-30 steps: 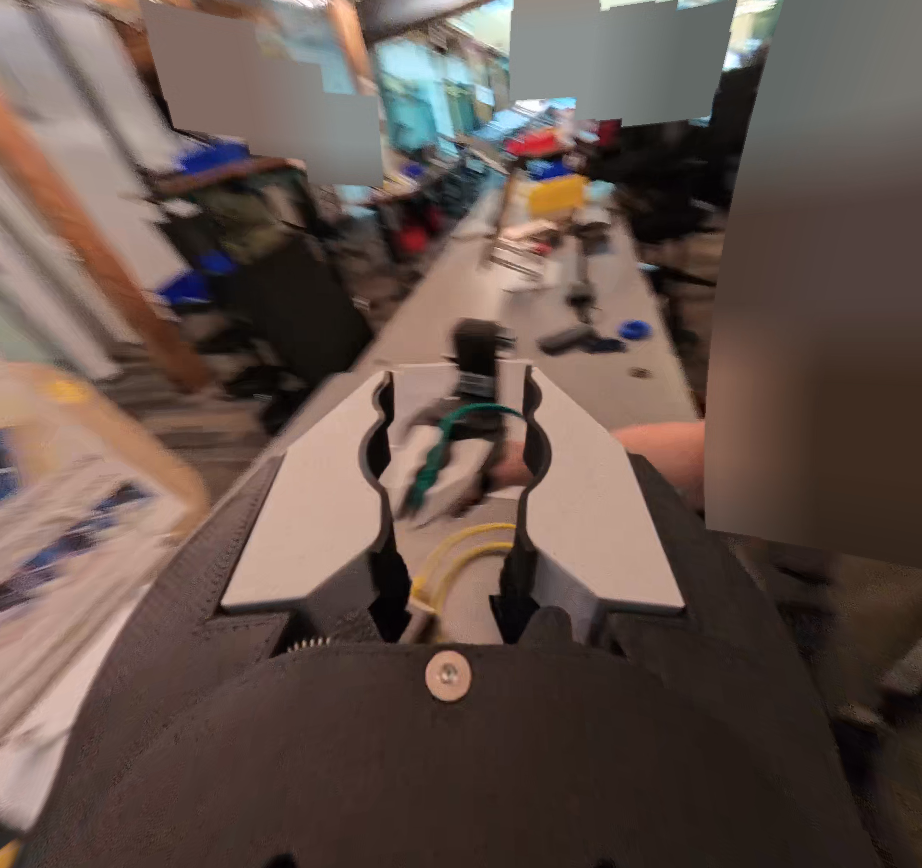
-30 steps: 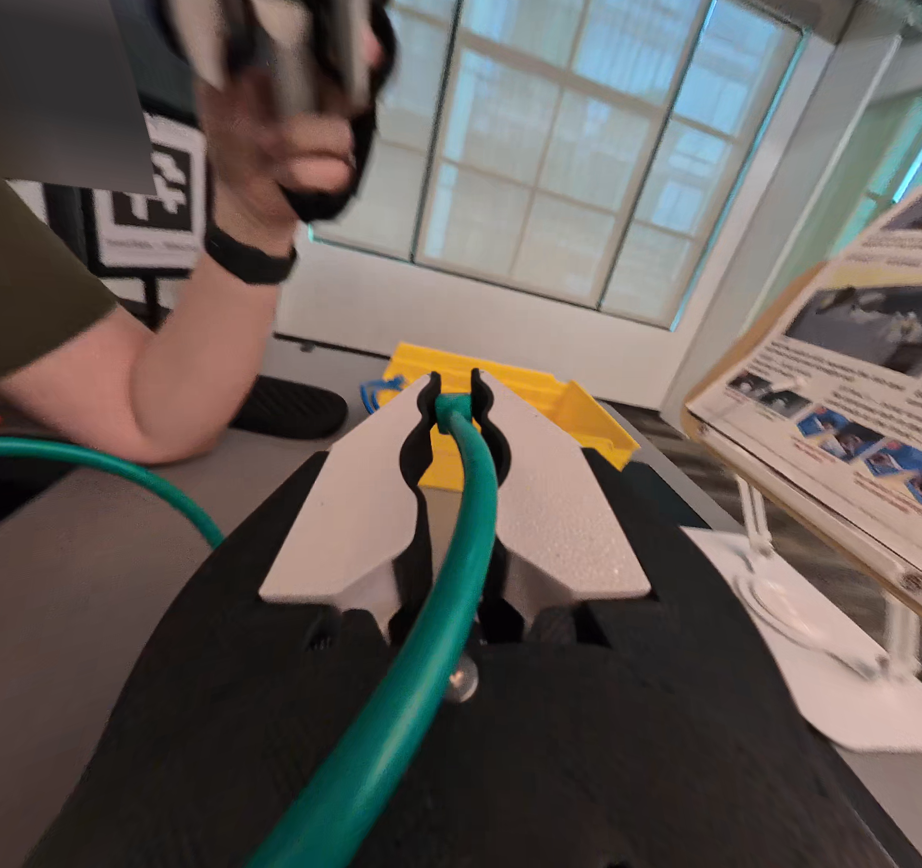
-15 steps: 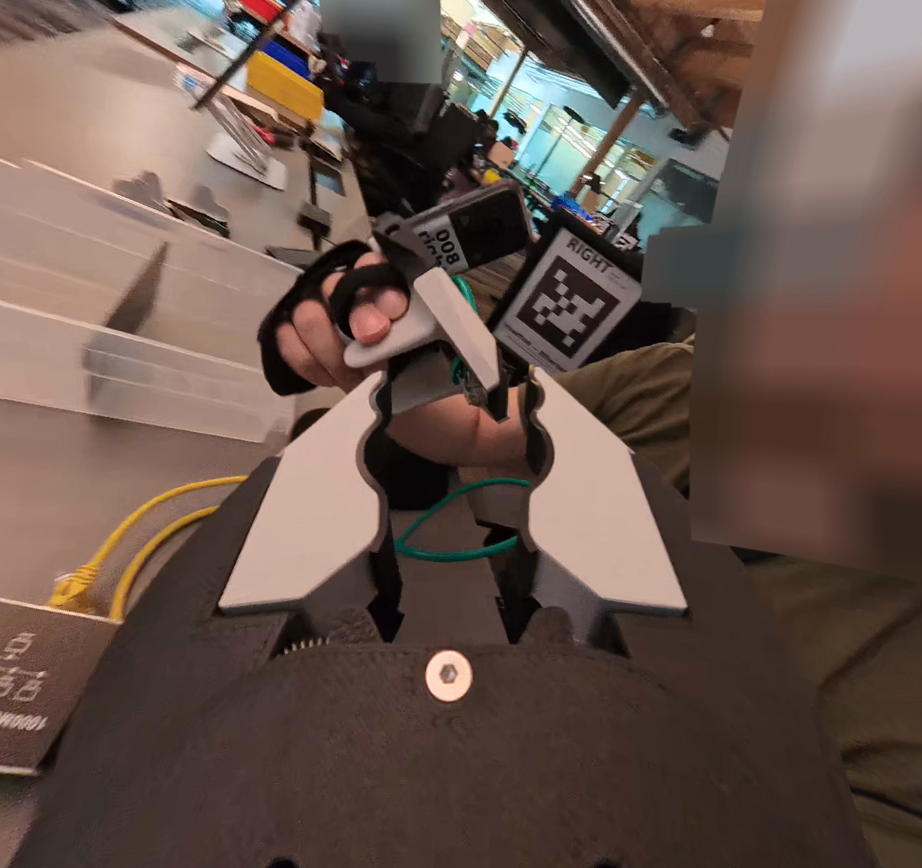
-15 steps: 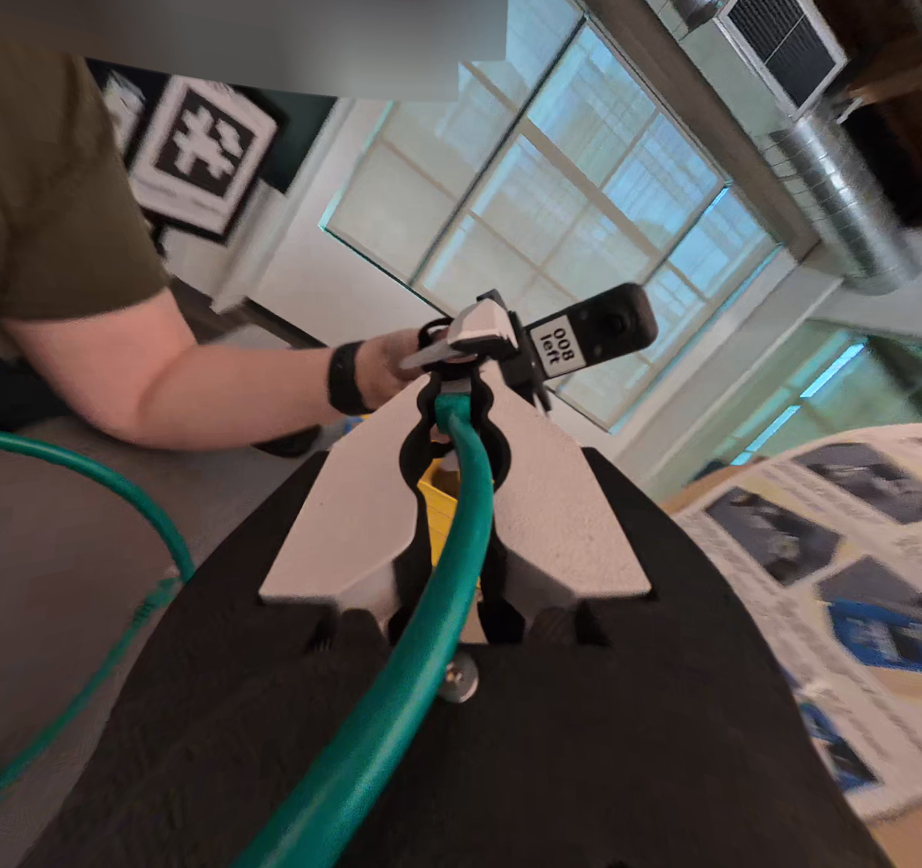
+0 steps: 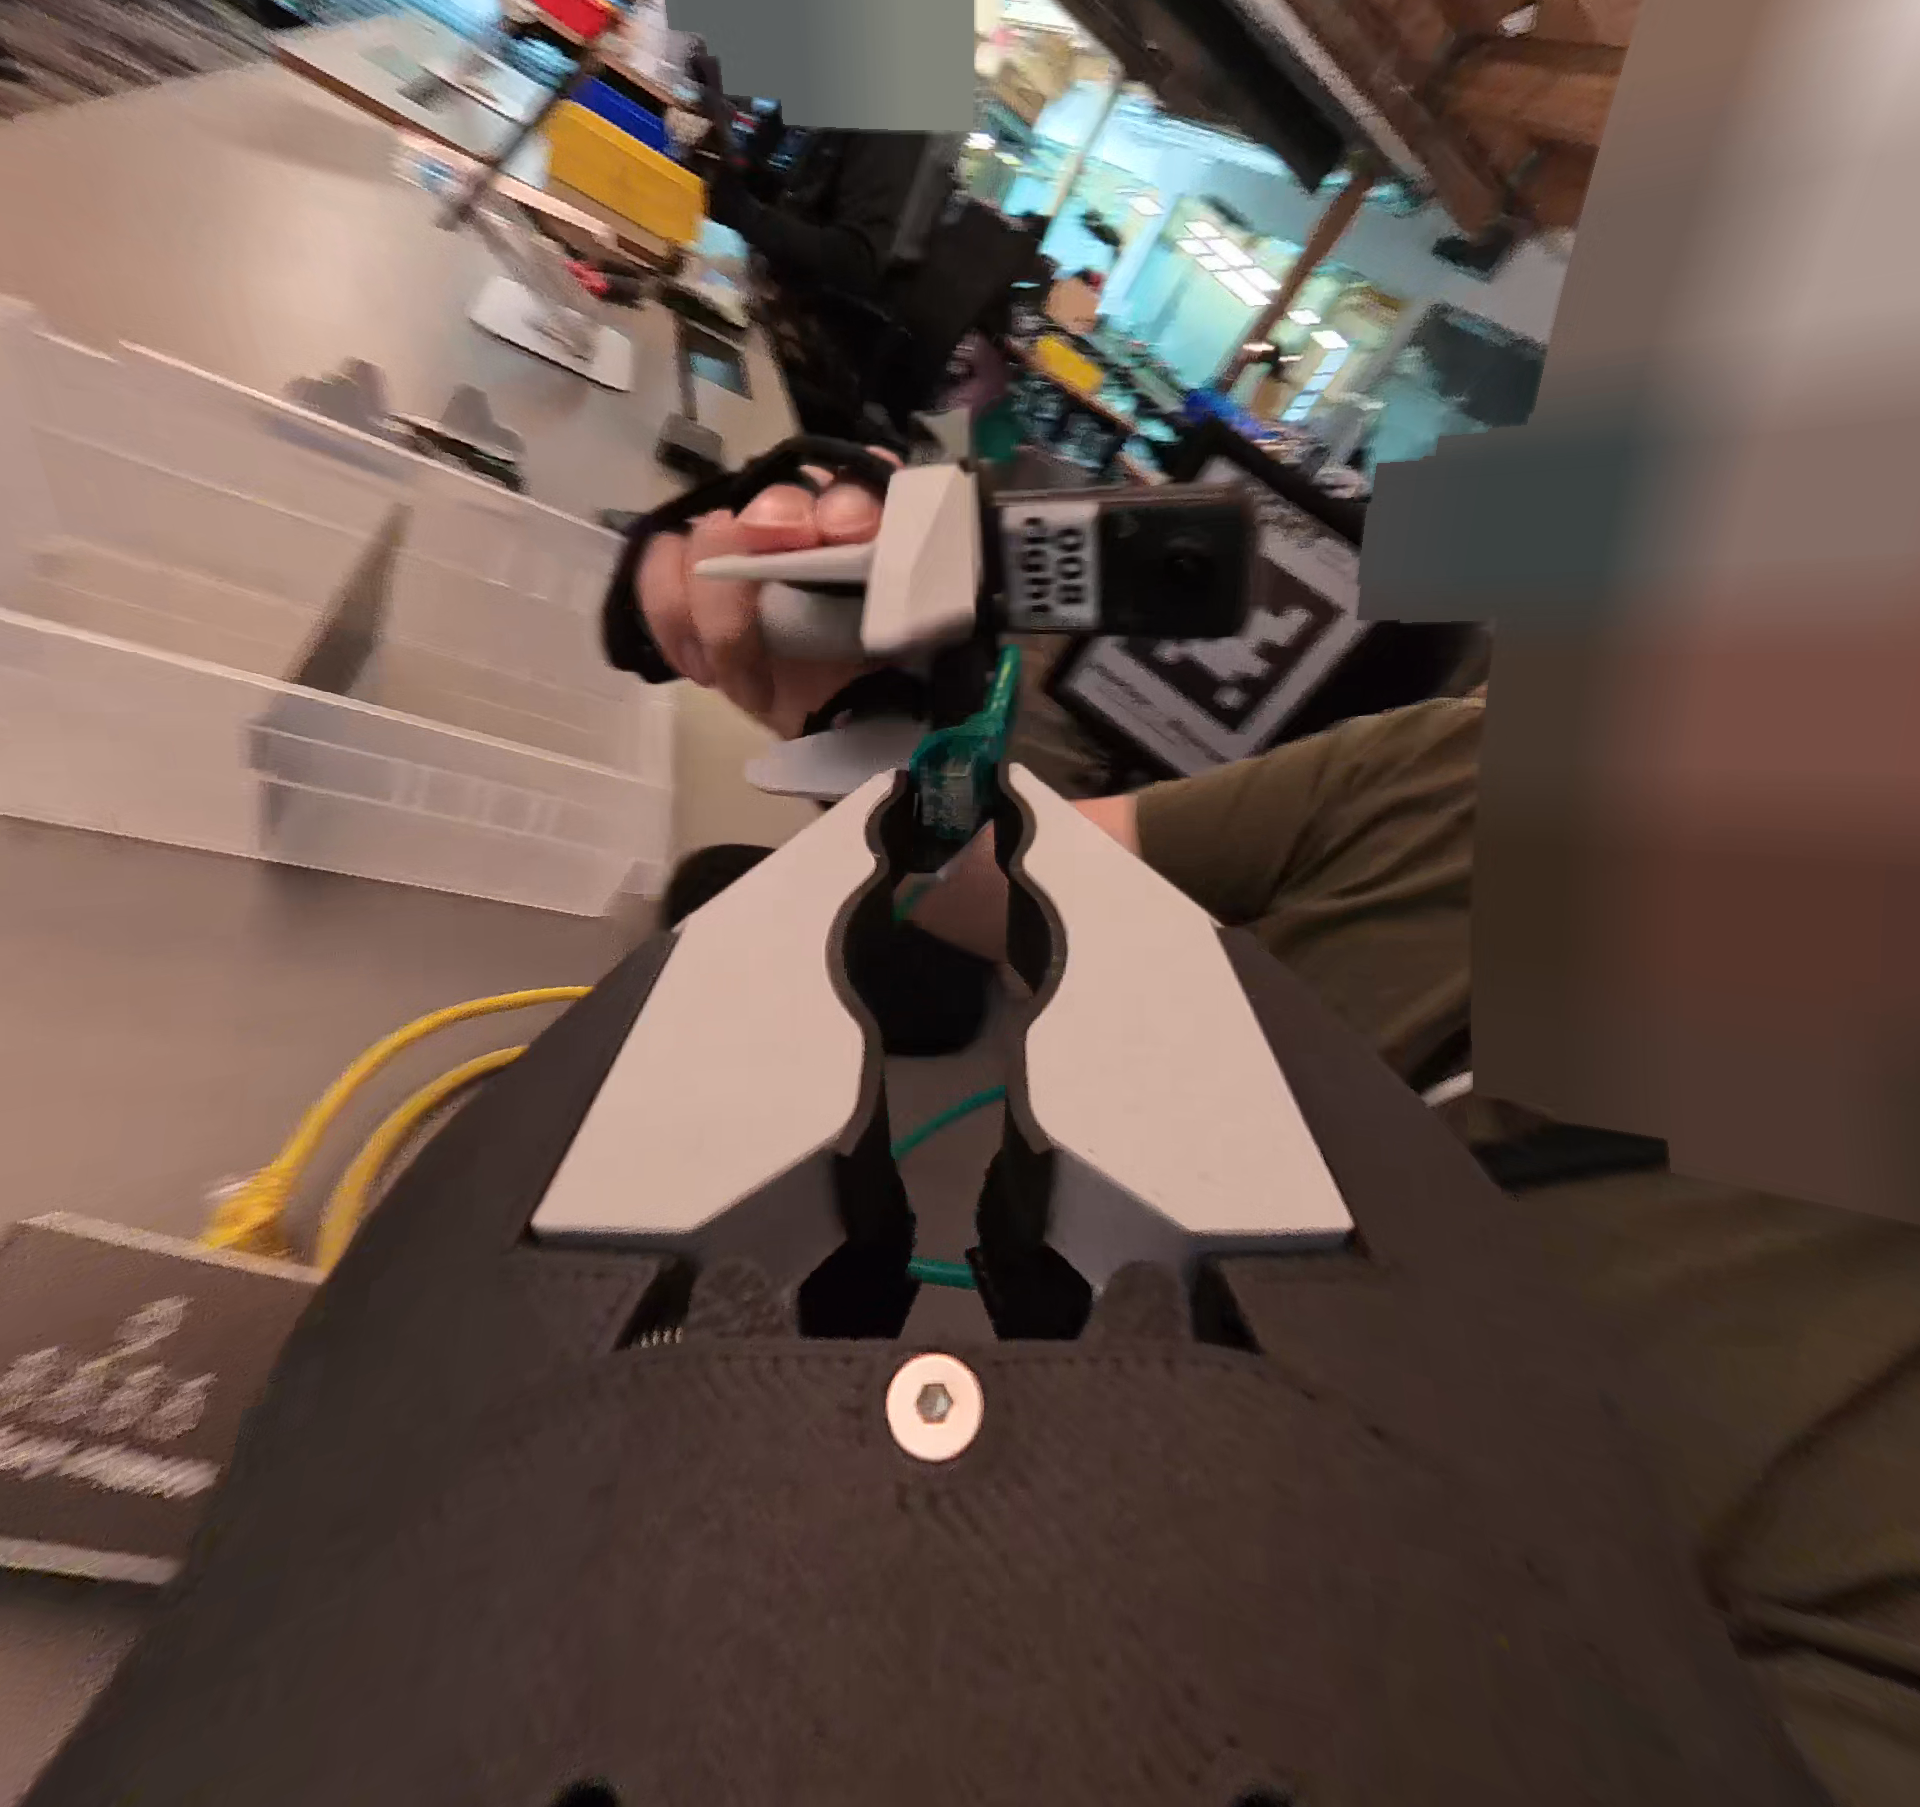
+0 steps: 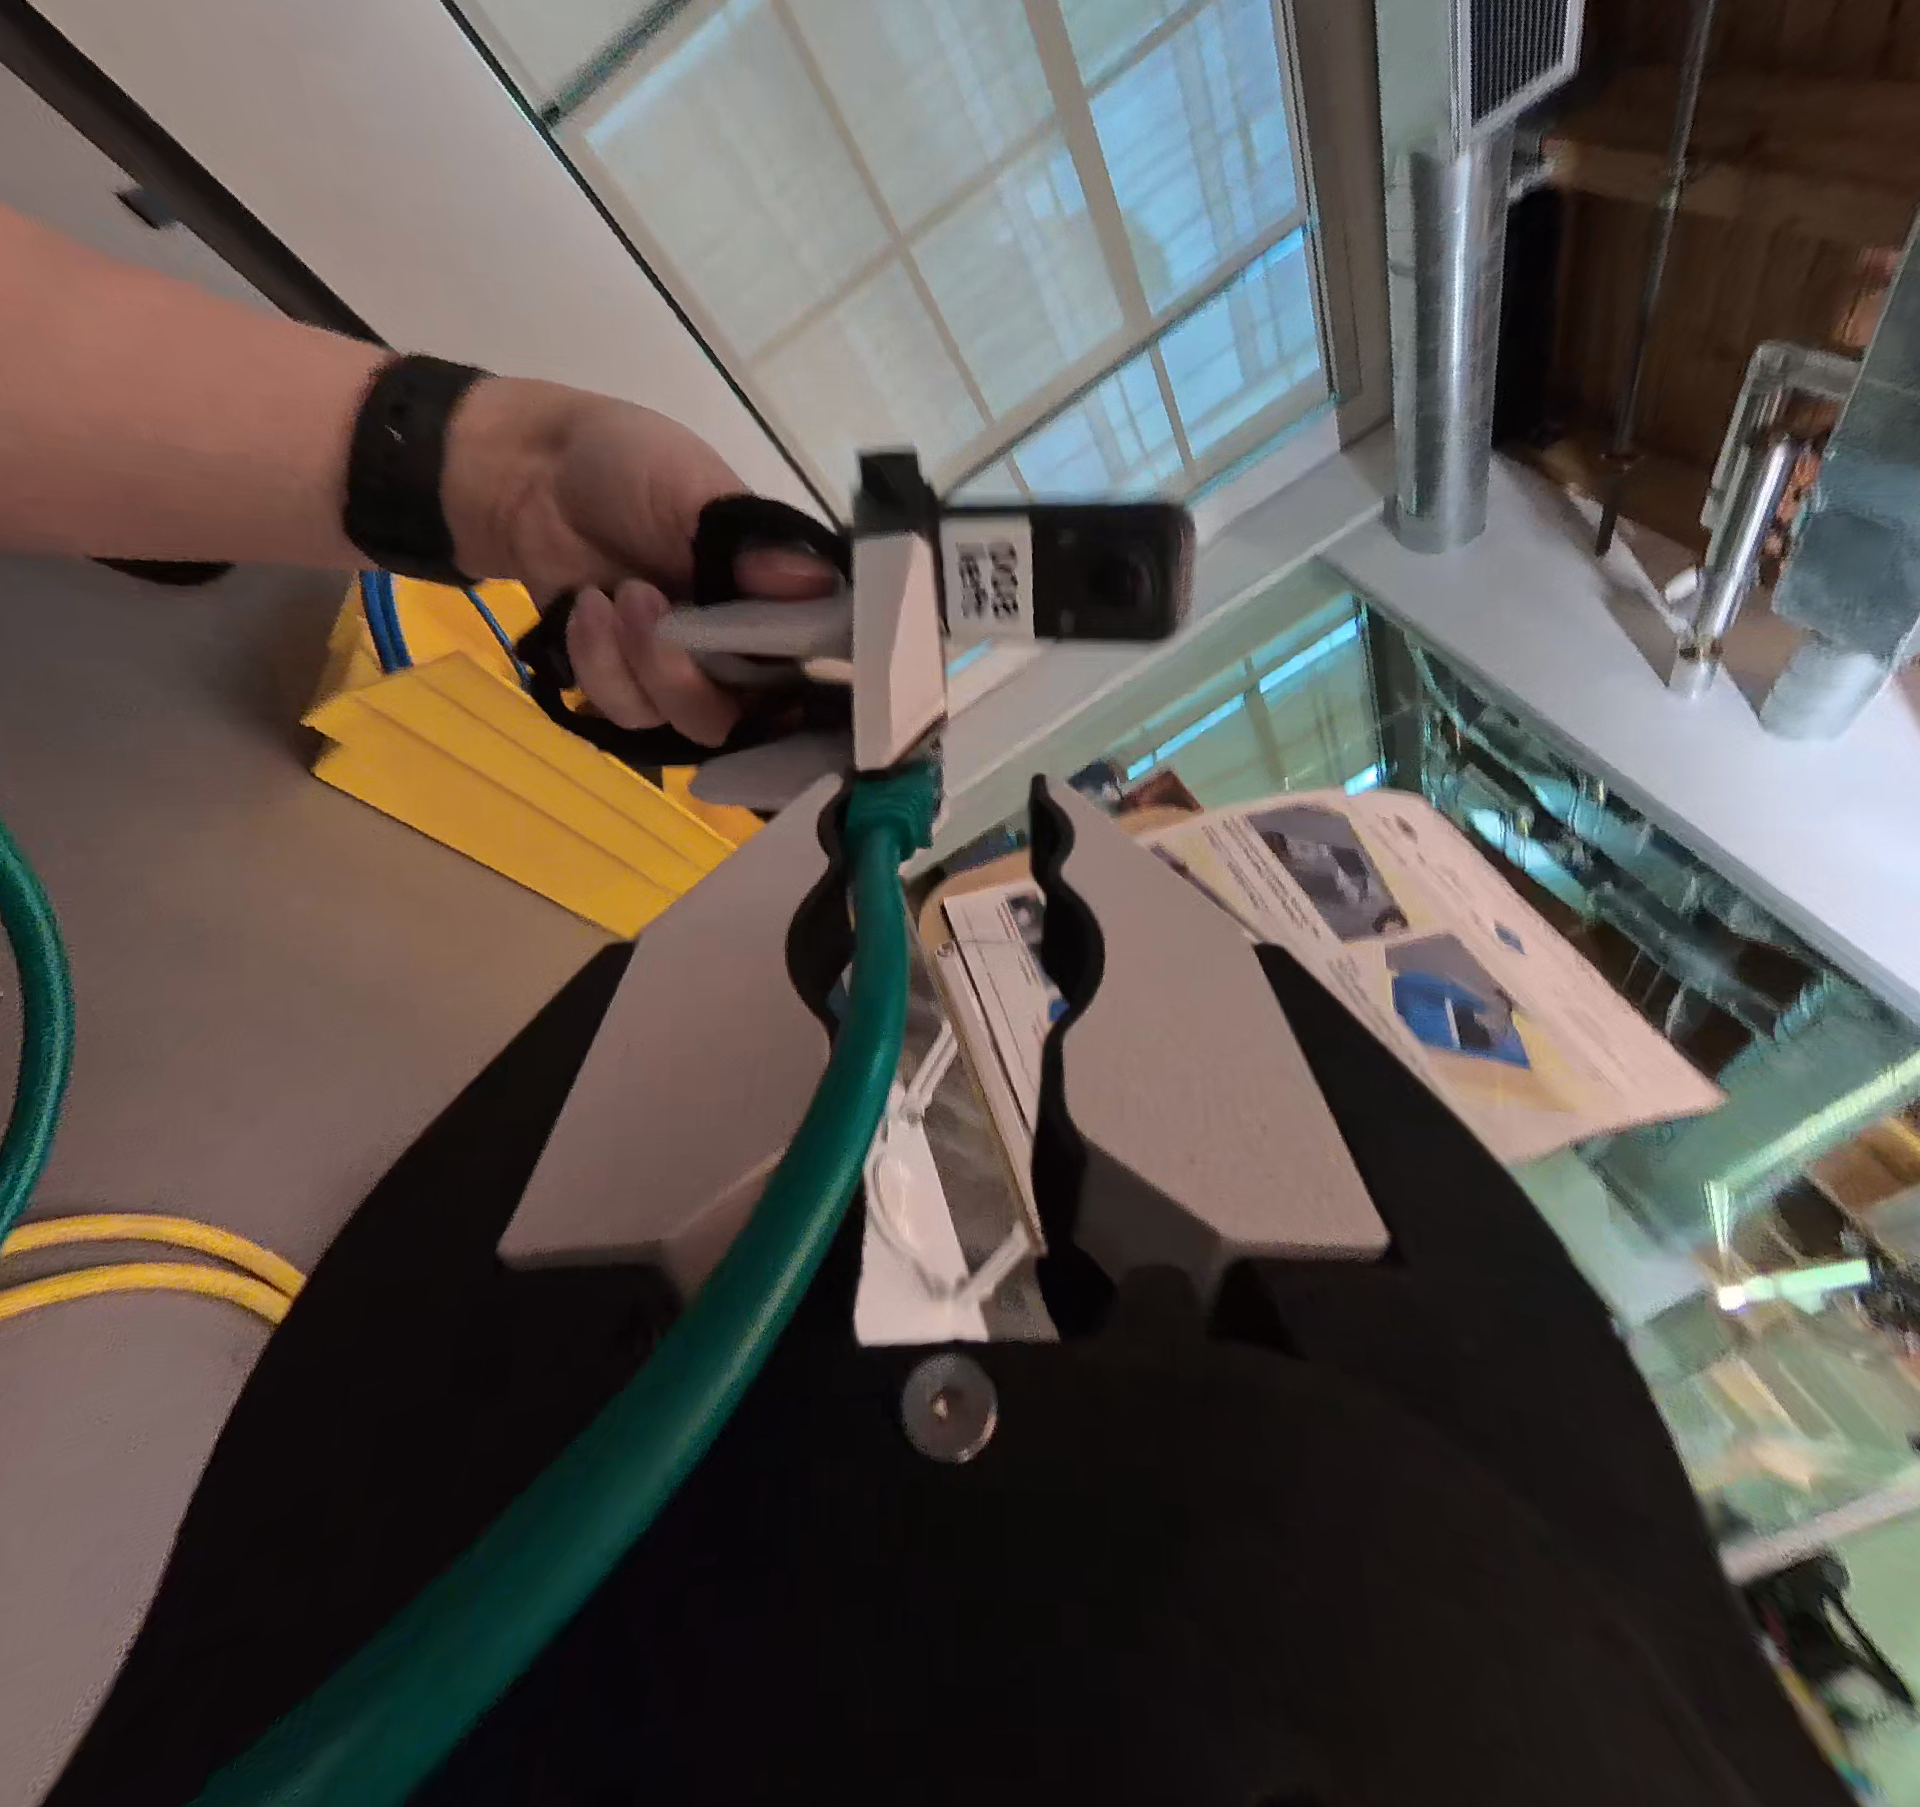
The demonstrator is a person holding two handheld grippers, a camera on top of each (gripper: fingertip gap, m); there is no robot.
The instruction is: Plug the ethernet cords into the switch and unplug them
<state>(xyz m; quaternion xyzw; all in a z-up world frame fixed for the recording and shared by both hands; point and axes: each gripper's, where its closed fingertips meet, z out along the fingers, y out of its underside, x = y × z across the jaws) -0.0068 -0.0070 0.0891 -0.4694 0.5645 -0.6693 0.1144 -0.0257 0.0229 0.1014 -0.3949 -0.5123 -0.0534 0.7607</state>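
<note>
The green ethernet cord (image 6: 868, 1030) runs up between my right gripper's (image 6: 935, 796) open jaws and rests against its left finger. The cord's plug (image 5: 954, 770) sits between the fingertips of my left gripper (image 5: 948, 801), which is shut on it. In the right wrist view the left gripper (image 6: 888, 739) meets the plug (image 6: 899, 807) at its tip. The right gripper (image 5: 920, 594) faces me in the left wrist view. The dark grey switch (image 5: 114, 1383) is at the lower left. A yellow cord (image 5: 416, 1061) ends beside it; whether it is plugged in is unclear.
Clear plastic bins (image 5: 312, 718) stand on the grey table (image 6: 260, 926) at the left. A yellow bin (image 6: 499, 770) with a blue cable and a printed sign in a clear stand (image 6: 1351, 957) lie ahead of the right gripper. The person's olive sleeve (image 5: 1299, 822) is close.
My left gripper swung round to the right gripper and closed on the green plug. The right gripper's jaws, shut on the cord before, have opened. Both views have tilted.
</note>
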